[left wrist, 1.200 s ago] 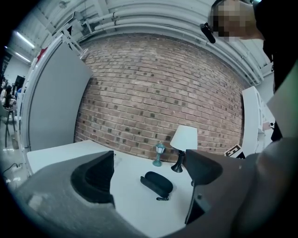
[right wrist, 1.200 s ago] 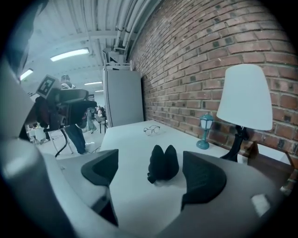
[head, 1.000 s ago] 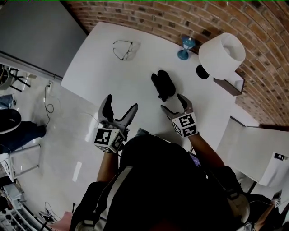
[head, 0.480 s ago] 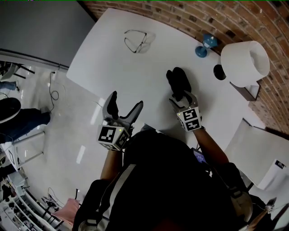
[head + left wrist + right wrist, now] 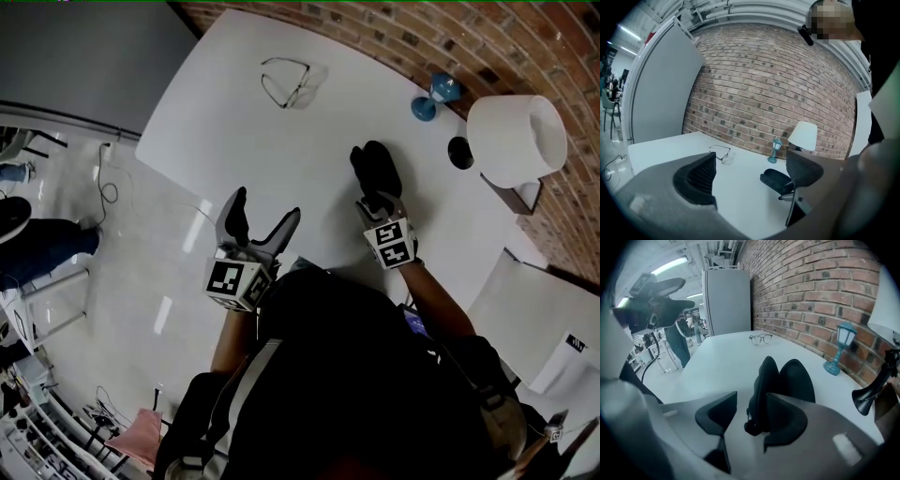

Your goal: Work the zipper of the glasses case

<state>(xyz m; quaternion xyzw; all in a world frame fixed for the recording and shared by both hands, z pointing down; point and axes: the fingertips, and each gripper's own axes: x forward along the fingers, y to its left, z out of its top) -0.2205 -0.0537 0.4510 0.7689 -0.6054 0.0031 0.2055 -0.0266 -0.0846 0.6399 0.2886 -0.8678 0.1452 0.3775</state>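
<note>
The black glasses case (image 5: pixel 375 167) lies open like a clamshell on the white table (image 5: pixel 234 141). My right gripper (image 5: pixel 378 202) points down at its near end. In the right gripper view the case (image 5: pixel 787 378) stands on edge, and its near end with the zipper pull (image 5: pixel 752 427) sits between the jaws of my right gripper (image 5: pixel 750 420). The jaws have just been closing. The right pad is against the case, while a gap still shows at the left pad. My left gripper (image 5: pixel 264 211) hangs open and empty at the table's near edge, left of the case (image 5: pixel 776 180).
A pair of glasses (image 5: pixel 286 82) lies at the table's far side. A small blue lantern (image 5: pixel 431 97) and a white-shaded lamp (image 5: pixel 516 141) stand by the brick wall, right of the case. Beyond the table's left edge is floor with chairs.
My right gripper has come down and forward onto the case's near end, and its jaws have narrowed around it. The left gripper has shifted slightly and stays open.
</note>
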